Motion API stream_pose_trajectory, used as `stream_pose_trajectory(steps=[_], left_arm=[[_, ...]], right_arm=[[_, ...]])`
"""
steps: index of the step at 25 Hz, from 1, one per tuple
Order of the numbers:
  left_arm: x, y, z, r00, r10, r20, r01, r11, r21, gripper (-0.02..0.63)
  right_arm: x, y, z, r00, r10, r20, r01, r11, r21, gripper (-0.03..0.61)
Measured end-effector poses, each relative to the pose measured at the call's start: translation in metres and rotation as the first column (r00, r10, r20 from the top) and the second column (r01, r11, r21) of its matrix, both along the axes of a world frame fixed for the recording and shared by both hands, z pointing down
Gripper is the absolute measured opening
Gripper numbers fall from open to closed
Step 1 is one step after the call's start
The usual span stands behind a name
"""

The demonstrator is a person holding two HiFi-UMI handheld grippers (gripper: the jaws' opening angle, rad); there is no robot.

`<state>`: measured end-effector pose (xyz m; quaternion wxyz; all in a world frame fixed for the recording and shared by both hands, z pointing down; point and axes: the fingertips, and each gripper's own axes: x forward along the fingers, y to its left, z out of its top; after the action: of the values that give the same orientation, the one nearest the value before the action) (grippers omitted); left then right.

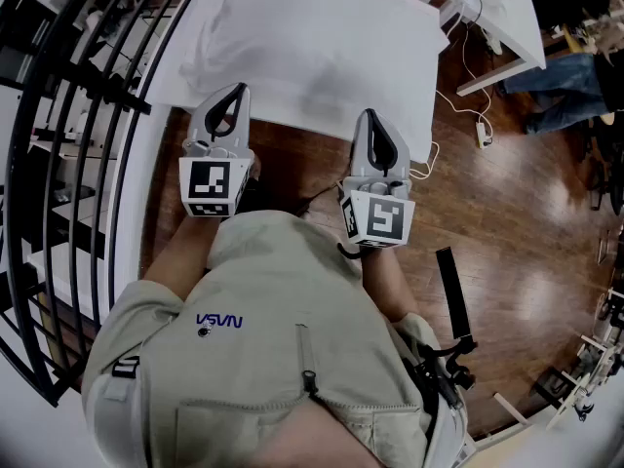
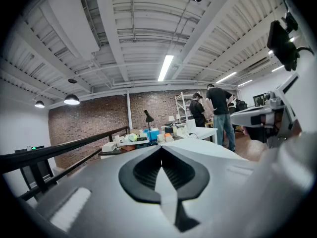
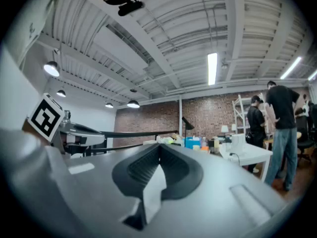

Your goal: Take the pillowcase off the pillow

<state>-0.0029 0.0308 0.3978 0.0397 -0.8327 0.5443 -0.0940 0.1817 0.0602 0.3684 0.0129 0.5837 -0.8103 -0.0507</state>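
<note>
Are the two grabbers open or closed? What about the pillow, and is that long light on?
Left gripper: jaws shut, nothing between them.
Right gripper: jaws shut, nothing between them.
Pillow: lying flat on the table, not held by either gripper.
Ceiling light: on.
</note>
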Motion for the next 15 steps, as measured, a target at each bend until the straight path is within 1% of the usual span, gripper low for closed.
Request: stream_pose_trajectory(steps=[3, 6, 8, 10, 12, 15], left_arm=[[-0.042, -0.033, 0.005, 1.0, -0.018, -0.005, 0.018, 1.0, -0.026, 0.0], [-0.082, -0.074, 0.008, 0.999, -0.041, -0.004, 0.04, 0.998, -0.042, 0.0], [-0.105, -0.102, 0.009, 0.999, -0.046, -0.01, 0.046, 0.998, -0.043, 0.011], [-0.122, -0.127, 0.011, 0.999, -0.031, -0.019, 0.03, 0.998, -0.05, 0.04], [-0.138, -0.145, 0.022, 1.0, -0.009, -0.019, 0.008, 0.997, -0.08, 0.076], [-0.164, -0.17, 0.049, 1.0, 0.011, -0.027, -0.015, 0.988, -0.155, 0.115]], right_arm=[[-0.041, -0.028, -0.008, 0.999, -0.031, -0.039, 0.032, 0.999, 0.014, 0.017], [-0.082, -0.067, -0.012, 0.997, -0.055, -0.061, 0.055, 0.998, 0.003, 0.023], [-0.11, -0.097, -0.014, 0.994, -0.072, -0.083, 0.073, 0.997, 0.0, 0.028], [-0.139, -0.126, -0.013, 0.99, -0.09, -0.111, 0.089, 0.996, -0.012, 0.039], [-0.169, -0.151, -0.003, 0.984, -0.112, -0.137, 0.106, 0.993, -0.05, 0.052], [-0.216, -0.184, 0.023, 0.971, -0.164, -0.176, 0.138, 0.979, -0.148, 0.1]])
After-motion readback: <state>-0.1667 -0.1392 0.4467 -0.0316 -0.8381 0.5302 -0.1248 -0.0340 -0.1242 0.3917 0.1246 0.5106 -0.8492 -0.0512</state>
